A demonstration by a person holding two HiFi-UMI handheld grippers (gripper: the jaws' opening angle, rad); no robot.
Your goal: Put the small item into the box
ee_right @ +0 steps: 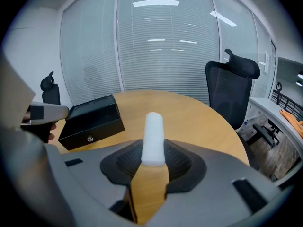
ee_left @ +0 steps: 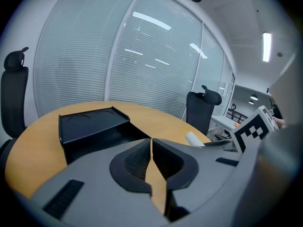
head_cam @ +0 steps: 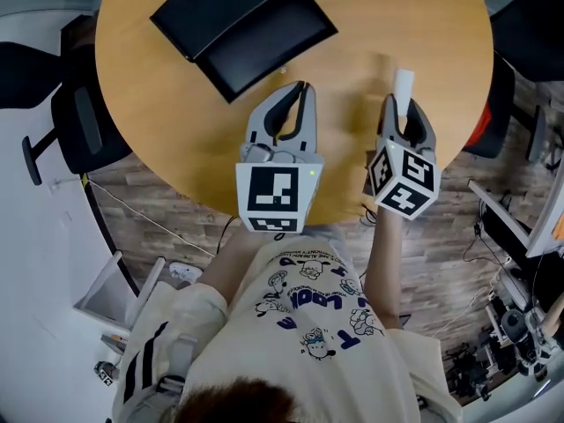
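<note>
A: Where is the small item [head_cam: 404, 81] sitting at this moment?

B: Your right claw [head_cam: 401, 104] is clamping it. The item, a white cylinder, is sticking out past the claw's tips toward the top of the frame. In the head view it is showing right of centre, over the round wooden tabletop [head_cam: 159, 104].

A: And the box [head_cam: 238, 25]?

B: It is lying black and flat in the upper middle of the head view, left of the item and well apart from it. Its lid seems to be lying folded back toward the upper left. In your right gripper view the box is showing at the left of the frame, with a small metal knob on its front.

A: What is the other claw doing?

B: Your left claw [head_cam: 302, 86] is hovering near the box's lower edge, in the centre of the head view. Its jaws are pressing together, and nothing is sitting between them.
</note>
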